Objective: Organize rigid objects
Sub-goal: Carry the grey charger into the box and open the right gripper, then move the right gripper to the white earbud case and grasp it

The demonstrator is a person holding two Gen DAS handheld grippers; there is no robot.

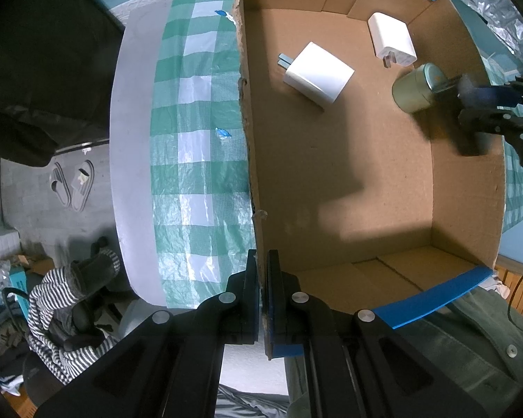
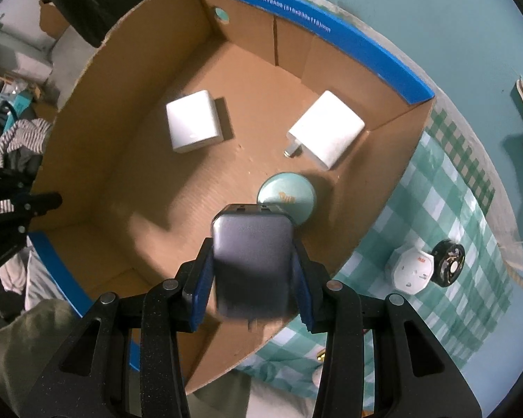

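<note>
With my left claw (image 1: pixel 262 278) clenched on the cardboard box's (image 2: pixel 87 160) torn wall to steady it, my right claw (image 2: pixel 251 271) grasps the grey charger (image 2: pixel 251 244) above the box floor, which I should lower onto bare cardboard clear of the teal tin (image 2: pixel 286 195).

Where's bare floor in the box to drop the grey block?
Open cardboard lies between the left claw on the box wall and the teal tin. Crowded far end: both white chargers. Right claw holds the grey block.
</note>
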